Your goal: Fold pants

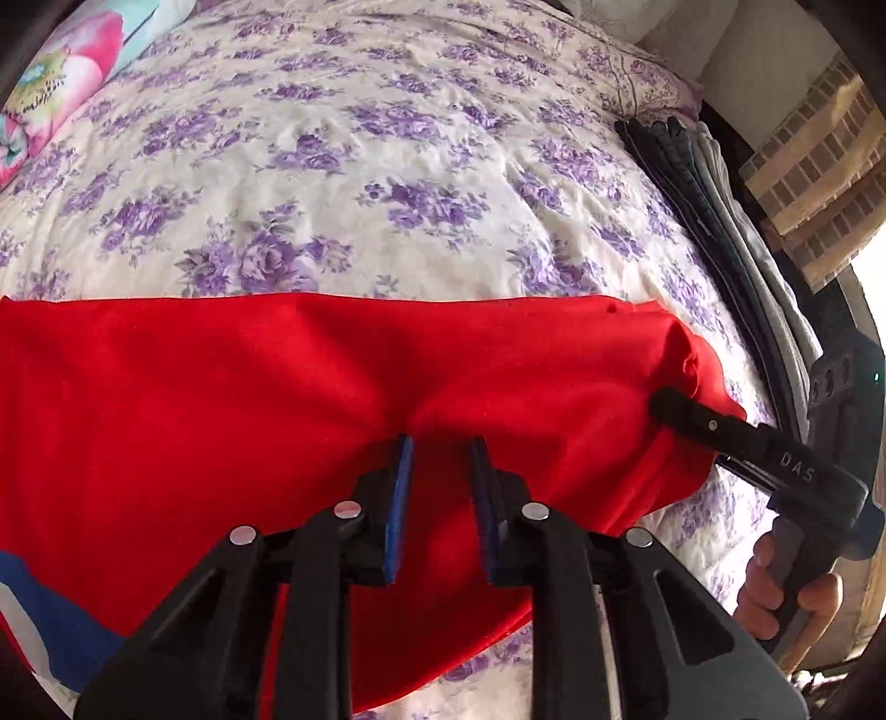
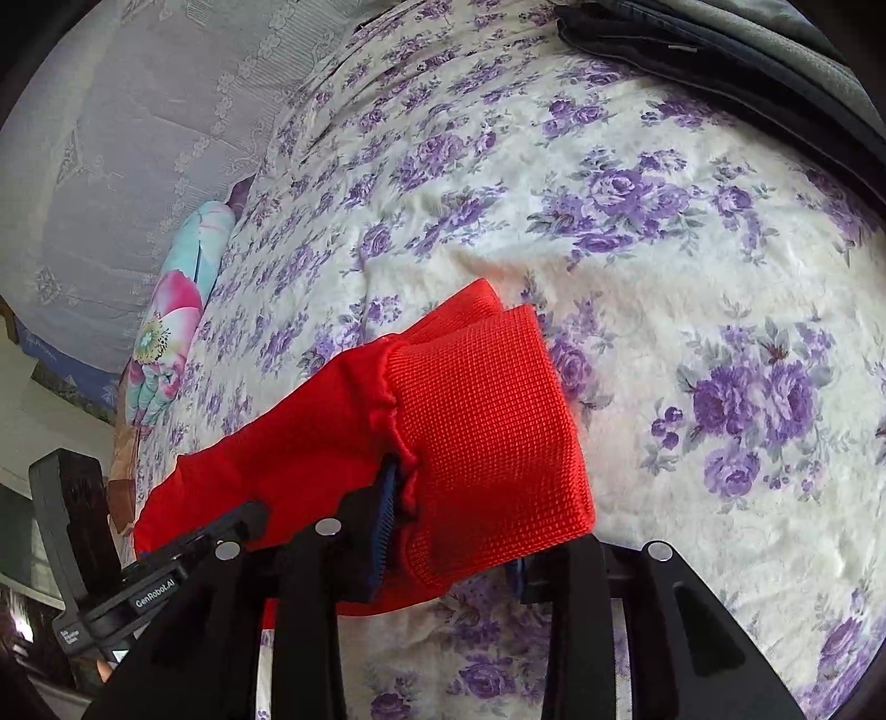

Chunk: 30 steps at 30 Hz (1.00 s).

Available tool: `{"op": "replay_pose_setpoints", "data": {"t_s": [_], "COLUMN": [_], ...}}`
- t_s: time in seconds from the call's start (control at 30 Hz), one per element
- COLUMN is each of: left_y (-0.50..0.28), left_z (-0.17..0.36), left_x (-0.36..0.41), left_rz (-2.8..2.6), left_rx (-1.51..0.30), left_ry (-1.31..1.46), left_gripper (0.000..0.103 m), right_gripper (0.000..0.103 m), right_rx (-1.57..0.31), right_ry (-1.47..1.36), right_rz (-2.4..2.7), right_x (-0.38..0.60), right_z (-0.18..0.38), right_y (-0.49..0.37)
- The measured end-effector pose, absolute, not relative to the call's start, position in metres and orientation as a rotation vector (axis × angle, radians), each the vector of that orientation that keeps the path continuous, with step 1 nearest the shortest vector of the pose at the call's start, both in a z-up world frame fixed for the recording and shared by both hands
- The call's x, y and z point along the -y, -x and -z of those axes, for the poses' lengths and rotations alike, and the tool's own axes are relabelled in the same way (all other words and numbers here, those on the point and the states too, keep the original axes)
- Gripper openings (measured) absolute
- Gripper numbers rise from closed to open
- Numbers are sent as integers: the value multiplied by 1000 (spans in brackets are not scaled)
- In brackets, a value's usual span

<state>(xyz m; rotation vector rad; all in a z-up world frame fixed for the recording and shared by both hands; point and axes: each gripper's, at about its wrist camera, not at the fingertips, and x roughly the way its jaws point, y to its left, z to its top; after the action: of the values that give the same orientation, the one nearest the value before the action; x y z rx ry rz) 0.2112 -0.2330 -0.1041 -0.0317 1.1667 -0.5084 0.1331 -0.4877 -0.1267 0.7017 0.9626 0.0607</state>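
Note:
Red pants [image 1: 277, 387] lie across a bed with a purple-flowered sheet [image 1: 332, 166]. In the left wrist view my left gripper [image 1: 440, 443] hovers over the red cloth with its blue-padded jaws apart and nothing between them. My right gripper [image 1: 673, 404] shows at the right, its tip at the pants' right end. In the right wrist view my right gripper [image 2: 454, 498] is shut on the ribbed red waistband [image 2: 487, 432], which bunches up between its jaws and is lifted off the sheet [image 2: 720, 277].
A stack of dark and grey folded clothes [image 1: 714, 221] lies at the bed's right edge, also in the right wrist view [image 2: 692, 39]. A flowered pillow [image 1: 61, 83] sits at the far left. A blue and white cloth [image 1: 39, 626] shows at the lower left.

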Motion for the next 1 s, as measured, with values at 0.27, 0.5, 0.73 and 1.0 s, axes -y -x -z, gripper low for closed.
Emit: {"op": "replay_pose_setpoints", "data": {"t_s": [0.27,0.5,0.73,1.0], "left_y": [-207,-205,-188,-184], "left_z": [111,112,107,74], "left_x": [230,230,225,129], "left_rz": [528,526,583,560], "left_rx": [-1141,-1127,-1146,-1102], "left_ry": [83,88,115,310], "left_gripper": [16,15,15,7], "right_gripper": [37,24,19,18], "right_rx": [-959,-931,-877,-820], "right_ry": [-696,-762,-617,-261], "right_rz": [-57,-53,-31,-28], "right_x": [485,492,470,383], "right_z": [124,119,74,-1], "right_y": [-132,-125,-125,-124]}}
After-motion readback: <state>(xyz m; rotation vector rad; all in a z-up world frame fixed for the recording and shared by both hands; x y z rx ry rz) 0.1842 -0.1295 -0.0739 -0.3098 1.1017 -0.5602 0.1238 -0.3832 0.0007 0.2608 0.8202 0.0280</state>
